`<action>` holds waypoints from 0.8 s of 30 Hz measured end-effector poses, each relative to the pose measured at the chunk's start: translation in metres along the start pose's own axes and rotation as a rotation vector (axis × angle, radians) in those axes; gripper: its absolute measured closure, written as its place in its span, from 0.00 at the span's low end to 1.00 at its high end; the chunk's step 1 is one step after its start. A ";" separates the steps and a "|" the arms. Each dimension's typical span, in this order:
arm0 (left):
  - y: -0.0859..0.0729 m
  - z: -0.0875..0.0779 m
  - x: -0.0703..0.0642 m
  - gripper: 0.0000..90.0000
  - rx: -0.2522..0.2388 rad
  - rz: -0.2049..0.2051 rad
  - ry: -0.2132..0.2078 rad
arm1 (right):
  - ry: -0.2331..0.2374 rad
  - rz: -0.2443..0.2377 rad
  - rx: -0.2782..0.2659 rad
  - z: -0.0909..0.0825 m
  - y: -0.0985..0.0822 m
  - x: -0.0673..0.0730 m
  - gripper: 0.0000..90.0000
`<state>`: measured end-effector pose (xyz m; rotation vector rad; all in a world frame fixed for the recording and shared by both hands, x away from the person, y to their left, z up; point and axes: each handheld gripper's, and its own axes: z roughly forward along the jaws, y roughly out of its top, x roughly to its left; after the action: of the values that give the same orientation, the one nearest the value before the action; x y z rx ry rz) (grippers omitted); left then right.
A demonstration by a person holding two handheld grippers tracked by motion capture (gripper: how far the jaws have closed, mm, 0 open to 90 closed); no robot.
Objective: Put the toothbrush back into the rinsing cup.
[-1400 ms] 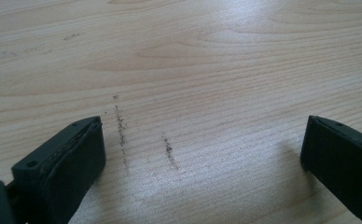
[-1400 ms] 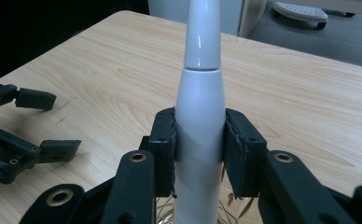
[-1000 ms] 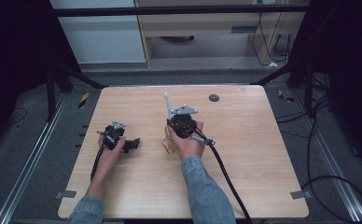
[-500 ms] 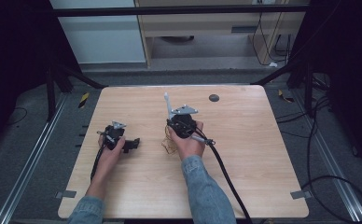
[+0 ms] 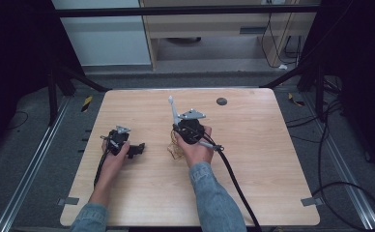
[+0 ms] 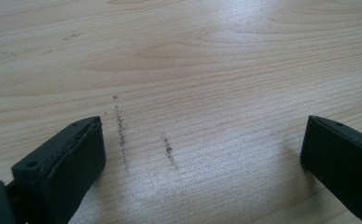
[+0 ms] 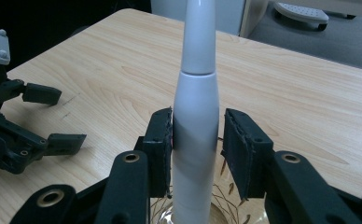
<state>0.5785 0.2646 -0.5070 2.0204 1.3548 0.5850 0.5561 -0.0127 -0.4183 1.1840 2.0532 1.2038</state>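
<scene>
Wooden table carries both hands at rest, but the right gripper jaws have just been opening, so the upright white wand between them stands almost released, while the left gripper gapes empty.

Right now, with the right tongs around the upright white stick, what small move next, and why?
Probably open the right tongs a little wider: they have just been opening, one pad touches the white stick and the other stands just clear of it.
</scene>
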 end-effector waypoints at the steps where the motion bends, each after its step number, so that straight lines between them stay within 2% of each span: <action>1: 0.000 0.000 0.000 0.00 0.000 0.000 0.000 | -0.001 -0.002 0.000 0.000 0.000 0.000 0.69; 24: 0.000 0.000 0.000 0.00 0.000 0.001 -0.001 | 0.001 -0.031 0.009 -0.015 0.002 0.001 0.69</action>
<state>0.5785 0.2647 -0.5070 2.0210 1.3536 0.5847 0.5450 -0.0181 -0.4092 1.1524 2.0724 1.1820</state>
